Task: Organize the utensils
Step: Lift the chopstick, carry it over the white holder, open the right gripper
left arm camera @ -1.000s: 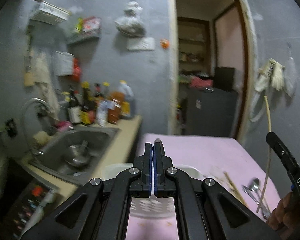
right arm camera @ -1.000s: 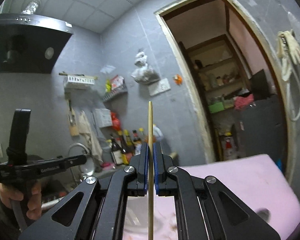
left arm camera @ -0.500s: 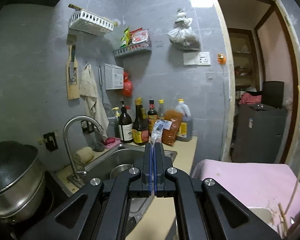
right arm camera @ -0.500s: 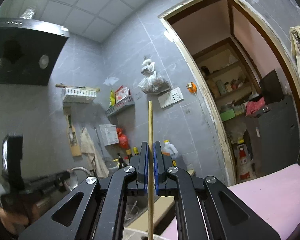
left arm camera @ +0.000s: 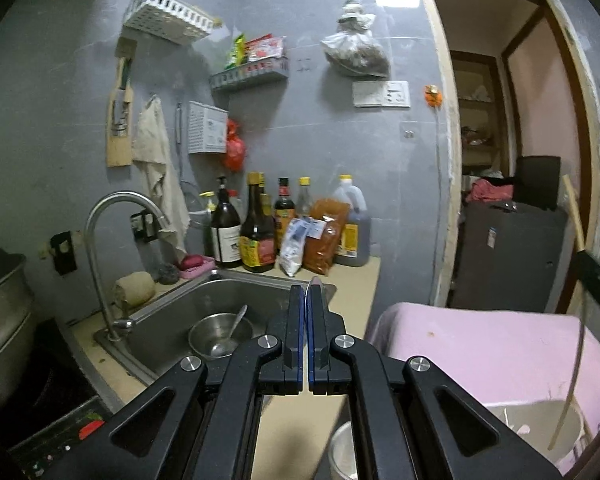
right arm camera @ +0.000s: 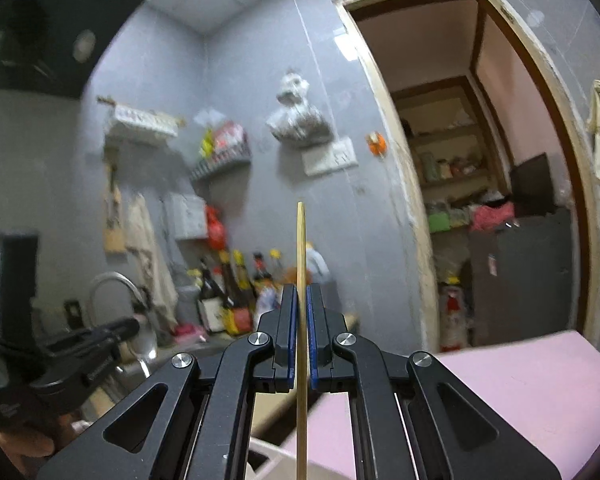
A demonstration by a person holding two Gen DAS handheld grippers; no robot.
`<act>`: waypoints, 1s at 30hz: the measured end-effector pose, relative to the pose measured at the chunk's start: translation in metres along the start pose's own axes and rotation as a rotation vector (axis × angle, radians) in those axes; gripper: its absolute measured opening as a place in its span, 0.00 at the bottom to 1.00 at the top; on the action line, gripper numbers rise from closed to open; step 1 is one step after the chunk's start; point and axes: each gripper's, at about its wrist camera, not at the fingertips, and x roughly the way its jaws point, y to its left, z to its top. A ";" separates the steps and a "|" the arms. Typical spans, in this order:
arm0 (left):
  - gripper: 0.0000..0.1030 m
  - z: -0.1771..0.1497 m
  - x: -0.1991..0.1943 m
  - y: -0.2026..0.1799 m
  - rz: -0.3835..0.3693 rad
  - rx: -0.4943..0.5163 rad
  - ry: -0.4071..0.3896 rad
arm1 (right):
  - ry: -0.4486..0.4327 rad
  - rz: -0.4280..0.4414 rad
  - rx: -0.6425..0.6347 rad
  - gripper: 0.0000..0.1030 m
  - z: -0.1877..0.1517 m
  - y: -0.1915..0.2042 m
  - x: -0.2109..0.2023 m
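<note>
Holding both tools raised above the work surface, we face the grey tiled wall (left arm camera: 324, 148) straight ahead of them. The pink-covered table (left arm camera: 500, 344) lies below and to the right of the left gripper (left arm camera: 305, 300). The steel sink (left arm camera: 168, 320) sits below and to the left of that gripper, with a metal bowl (left arm camera: 216, 334) and a spoon in it. A row of sauce bottles (left arm camera: 256, 232) stands beyond the sink, just ahead of the left fingertips. A white basket (left arm camera: 540, 420) rests on the table, low and right of the left gripper.

The left gripper has its jaws pressed together on a thin metal utensil (left arm camera: 314, 282); only its rounded tip shows above the pads, so we cannot tell what kind it is.

The right gripper (right arm camera: 302, 300) pinches a single wooden chopstick (right arm camera: 301, 248) between its blue pads. The chopstick stands upright, with its upper end well above the fingertips and its lower end below the jaws. In the left view, the same chopstick reaches down into the white basket.
</note>
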 end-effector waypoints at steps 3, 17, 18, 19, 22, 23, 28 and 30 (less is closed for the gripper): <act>0.00 -0.007 0.004 -0.004 -0.037 0.005 0.035 | 0.032 -0.022 -0.005 0.03 -0.007 0.002 0.002; 0.07 -0.015 -0.006 0.001 -0.345 -0.119 0.154 | 0.237 0.014 0.020 0.04 -0.024 -0.011 -0.005; 0.08 -0.015 -0.007 0.003 -0.374 -0.138 0.173 | 0.246 0.019 0.023 0.04 -0.024 -0.012 -0.005; 0.11 -0.015 -0.007 0.004 -0.394 -0.153 0.185 | 0.253 0.021 0.021 0.04 -0.023 -0.012 -0.006; 0.29 -0.014 -0.010 0.008 -0.420 -0.188 0.201 | 0.272 0.034 0.018 0.07 -0.023 -0.013 -0.008; 0.37 -0.014 -0.013 0.010 -0.424 -0.200 0.198 | 0.280 0.037 0.021 0.08 -0.023 -0.014 -0.009; 0.43 -0.003 -0.026 0.013 -0.453 -0.245 0.185 | 0.281 0.039 0.037 0.21 -0.014 -0.021 -0.019; 0.51 0.001 -0.031 0.013 -0.453 -0.260 0.166 | 0.259 0.038 0.016 0.23 -0.006 -0.023 -0.027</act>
